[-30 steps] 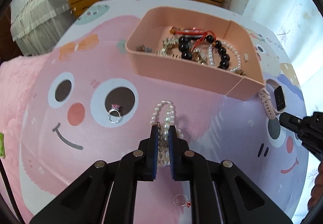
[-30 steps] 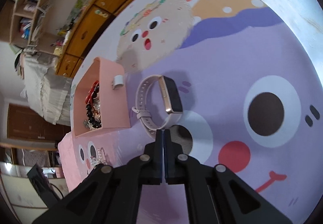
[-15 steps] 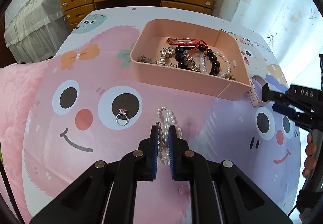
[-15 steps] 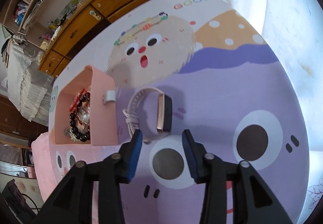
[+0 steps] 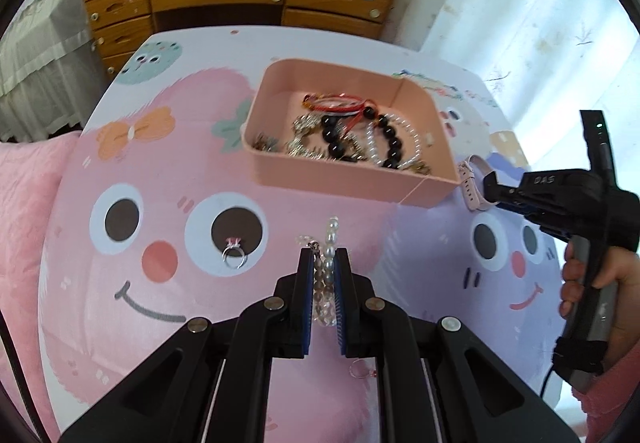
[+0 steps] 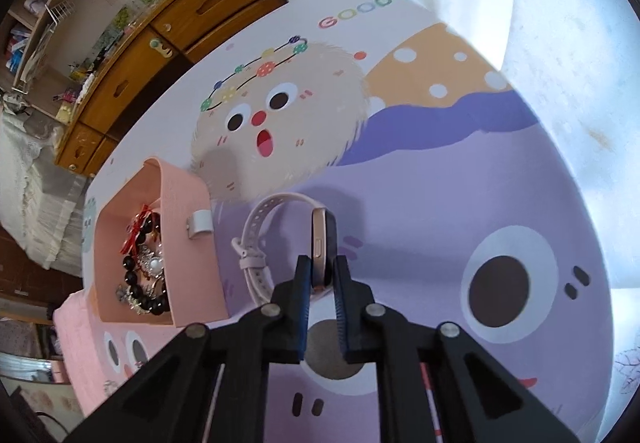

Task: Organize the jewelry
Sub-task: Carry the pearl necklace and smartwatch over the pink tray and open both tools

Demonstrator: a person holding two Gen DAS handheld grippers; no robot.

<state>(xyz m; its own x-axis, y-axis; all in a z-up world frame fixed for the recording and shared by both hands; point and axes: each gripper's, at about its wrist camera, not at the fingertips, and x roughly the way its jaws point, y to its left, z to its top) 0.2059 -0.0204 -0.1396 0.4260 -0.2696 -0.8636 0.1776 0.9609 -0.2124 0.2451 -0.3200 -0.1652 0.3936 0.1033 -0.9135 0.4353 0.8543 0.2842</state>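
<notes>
Tool (image 5: 323, 267) beside ring (image 5: 235, 258) (tray (image 5: 340, 179) beyond)

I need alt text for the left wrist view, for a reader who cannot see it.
The left gripper is shut on a pearl bracelet above a cartoon-print table cover. Beyond it stands a pink tray holding beaded bracelets, and a silver ring lies on the cover at the left. At the right edge, a hand holds the right gripper at a pale pink watch.

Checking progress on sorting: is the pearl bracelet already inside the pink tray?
No, the pearl bracelet is pinched in the left gripper, short of the pink tray.
</notes>
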